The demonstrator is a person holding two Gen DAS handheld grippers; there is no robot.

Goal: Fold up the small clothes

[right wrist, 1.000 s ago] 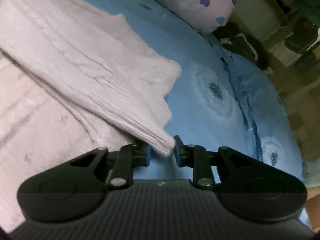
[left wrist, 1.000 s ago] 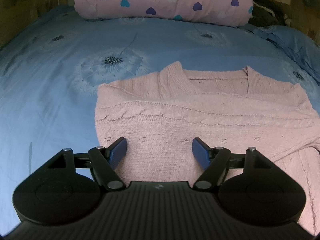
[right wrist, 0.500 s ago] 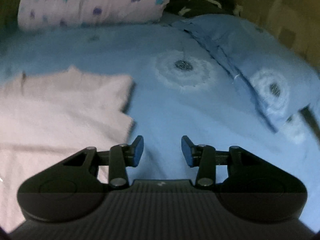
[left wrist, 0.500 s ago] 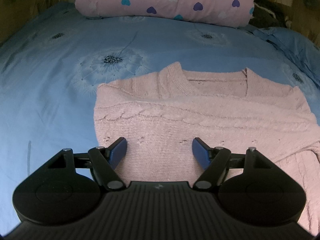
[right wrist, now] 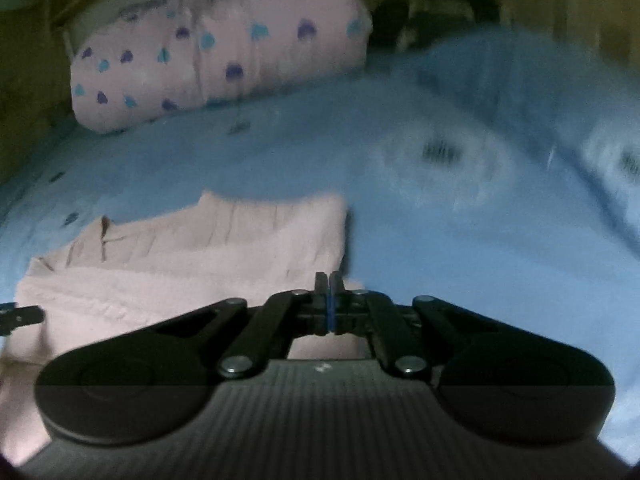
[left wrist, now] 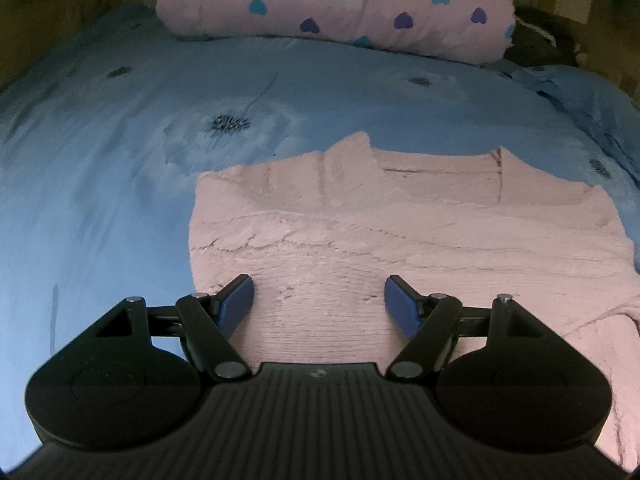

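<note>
A pale pink knitted sweater (left wrist: 400, 240) lies flat on the blue bed sheet (left wrist: 100, 184), neck toward the pillow, with a sleeve folded across its body. My left gripper (left wrist: 319, 300) hovers over the sweater's lower part, open, with nothing between its blue pads. In the blurred right wrist view the sweater (right wrist: 200, 256) lies left of centre. My right gripper (right wrist: 329, 280) sits above the sweater's right edge, its pads pressed together with nothing in them. A bit of the left gripper (right wrist: 20, 316) shows at the left edge there.
A pink pillow with blue and purple hearts (left wrist: 340, 4) lies at the head of the bed. A rumpled blue cover (left wrist: 592, 100) and dark clothing (left wrist: 540, 40) sit at the far right. Wooden walls border the bed on both sides.
The right gripper let go of the sweater's sleeve, opened, rolled level while pulling up and away, then shut empty. The sleeve now lies across the sweater. The left gripper stayed put.
</note>
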